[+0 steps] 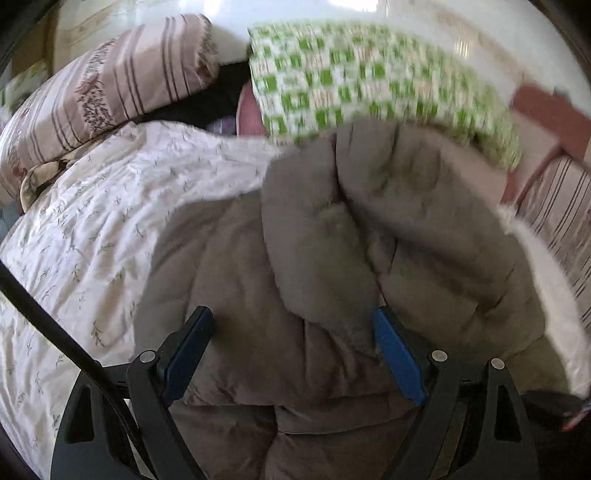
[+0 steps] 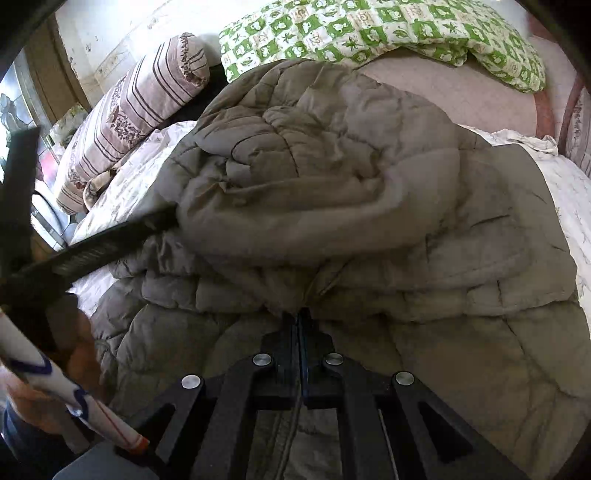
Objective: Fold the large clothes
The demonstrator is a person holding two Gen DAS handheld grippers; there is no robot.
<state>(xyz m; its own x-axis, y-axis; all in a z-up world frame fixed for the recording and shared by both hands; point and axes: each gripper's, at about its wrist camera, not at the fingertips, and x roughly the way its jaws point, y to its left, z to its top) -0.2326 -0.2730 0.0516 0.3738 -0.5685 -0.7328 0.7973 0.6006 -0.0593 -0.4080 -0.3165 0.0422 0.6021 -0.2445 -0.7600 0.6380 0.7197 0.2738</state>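
Observation:
A bulky grey-brown padded jacket (image 1: 332, 240) lies bunched on a bed, with a white furry trim (image 1: 546, 277) along its right edge. My left gripper (image 1: 291, 314) hovers over it with the blue pads (image 1: 399, 362) wide apart, a thick fold of jacket lying between and below them, not squeezed. In the right wrist view the jacket (image 2: 332, 166) is doubled over into a rounded heap. My right gripper (image 2: 301, 317) is shut, and quilted fabric puckers at its tips beside the zipper line.
A white floral sheet (image 1: 92, 221) covers the bed. A striped pillow (image 2: 129, 122) lies at the back left and a green checked quilt (image 2: 369, 29) at the back. A red bed frame (image 1: 546, 110) sits right. A person's hand (image 2: 74, 350) and a dark blurred bar (image 2: 92, 251) are at left.

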